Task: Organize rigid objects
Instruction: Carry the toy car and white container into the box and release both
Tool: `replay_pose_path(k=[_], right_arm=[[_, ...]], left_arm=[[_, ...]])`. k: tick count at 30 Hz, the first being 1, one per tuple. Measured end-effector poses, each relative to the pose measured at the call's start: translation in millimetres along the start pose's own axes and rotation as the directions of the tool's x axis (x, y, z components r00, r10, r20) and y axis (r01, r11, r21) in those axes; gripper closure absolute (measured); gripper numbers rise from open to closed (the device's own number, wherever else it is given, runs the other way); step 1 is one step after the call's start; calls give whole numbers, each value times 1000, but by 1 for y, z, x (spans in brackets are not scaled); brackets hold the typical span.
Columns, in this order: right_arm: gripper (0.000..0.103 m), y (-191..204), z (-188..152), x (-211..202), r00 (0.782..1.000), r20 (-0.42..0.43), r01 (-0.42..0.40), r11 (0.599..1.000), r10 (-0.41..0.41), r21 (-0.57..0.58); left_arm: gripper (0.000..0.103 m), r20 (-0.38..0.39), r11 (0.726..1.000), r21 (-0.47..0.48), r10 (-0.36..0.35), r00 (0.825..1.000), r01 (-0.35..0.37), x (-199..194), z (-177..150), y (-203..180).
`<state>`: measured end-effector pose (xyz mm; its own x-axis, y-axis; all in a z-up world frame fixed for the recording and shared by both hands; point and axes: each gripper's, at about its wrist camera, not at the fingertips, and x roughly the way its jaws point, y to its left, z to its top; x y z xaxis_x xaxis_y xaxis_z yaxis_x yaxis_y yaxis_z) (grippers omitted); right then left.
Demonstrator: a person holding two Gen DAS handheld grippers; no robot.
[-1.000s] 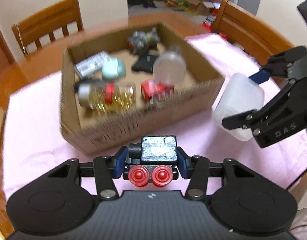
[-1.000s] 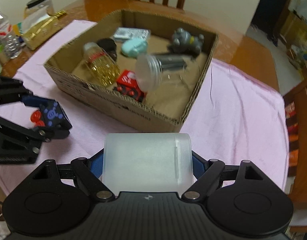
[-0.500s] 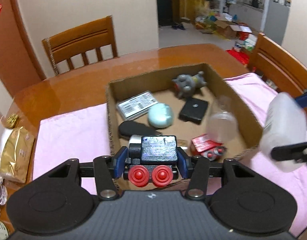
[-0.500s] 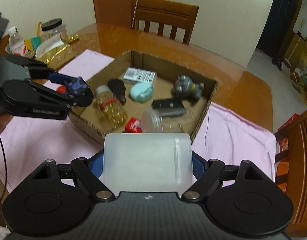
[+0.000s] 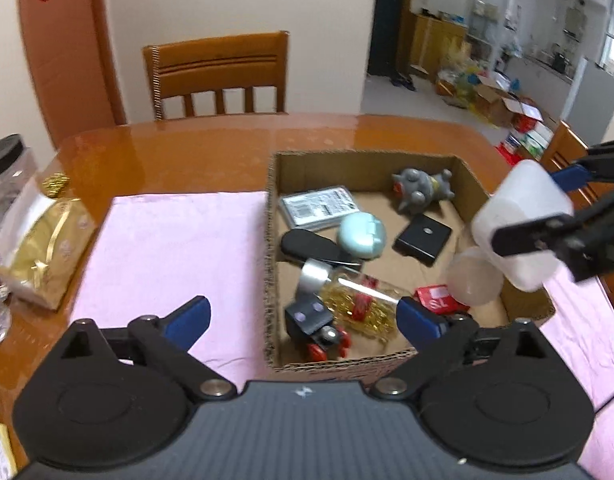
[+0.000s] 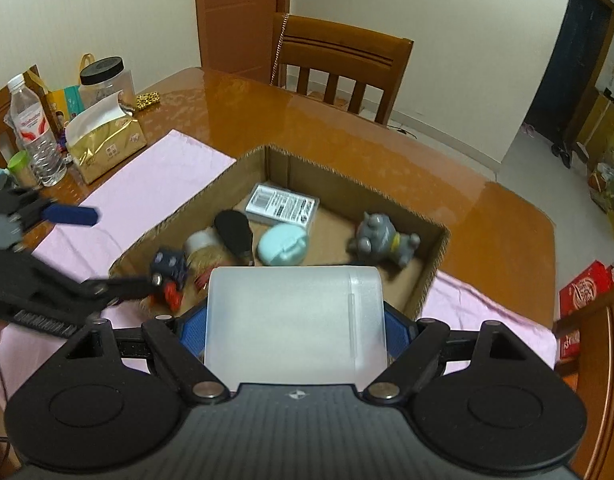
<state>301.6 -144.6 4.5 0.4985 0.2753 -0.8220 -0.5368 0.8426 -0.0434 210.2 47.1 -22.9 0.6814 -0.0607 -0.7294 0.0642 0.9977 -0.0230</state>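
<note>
Since a second ago, the small black toy car with red wheels (image 5: pixel 315 330) has been let go by the left hand-held gripper (image 5: pixel 303 316); its jaws are opening, nothing is pressed between the blue pads, and the car is seen tumbling into the near corner of the open brown cardboard box (image 5: pixel 271 264), beside a clear bottle of golden filling with a silver cap (image 5: pixel 349 300). The frosted white plastic container (image 6: pixel 295 324) is clenched across its sides by the right hand-held gripper (image 6: pixel 295 330) and is held in the air over the box's near right rim, above the pink cloth (image 5: pixel 167 248) spread on the glossy wooden tabletop (image 5: pixel 211 152).

Already in the box are seen a grey toy animal figure (image 5: pixel 421 192), a flat black square block (image 5: pixel 423 234), a pale mint round case (image 5: pixel 361 236), a grey printed packet (image 5: pixel 317 208), a black oval object (image 5: pixel 307 242), a red printed carton (image 5: pixel 437 296) and a clear round jar (image 5: pixel 473 276).

The step in hand appears to be placing the white container inside. To do it well, the container would best be carried past the rim toward the bare cardboard floor by the far right wall, lowered close before release, and kept off the clear jar. The left hand-held gripper would best be drawn clear so the two do not collide.
</note>
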Motion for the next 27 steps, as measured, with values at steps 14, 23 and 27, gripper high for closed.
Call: replay_pose_path(k=[14,23,27], right_arm=[[0,-1,23,38,1000,-9,22,998,-22,65],[0,11,-3,-15,982,-113,170,966,-151,192],[0,18,-21,-39,975,-124,211,941,-184,264]], left_arm=[[3,64,996,-4,94,993,-94,-30,10,-4],[3,-58,994,-13,111,992,-112,-34,24,-12],[3,-75,993,12,114,991,-114,-41,27,-21]])
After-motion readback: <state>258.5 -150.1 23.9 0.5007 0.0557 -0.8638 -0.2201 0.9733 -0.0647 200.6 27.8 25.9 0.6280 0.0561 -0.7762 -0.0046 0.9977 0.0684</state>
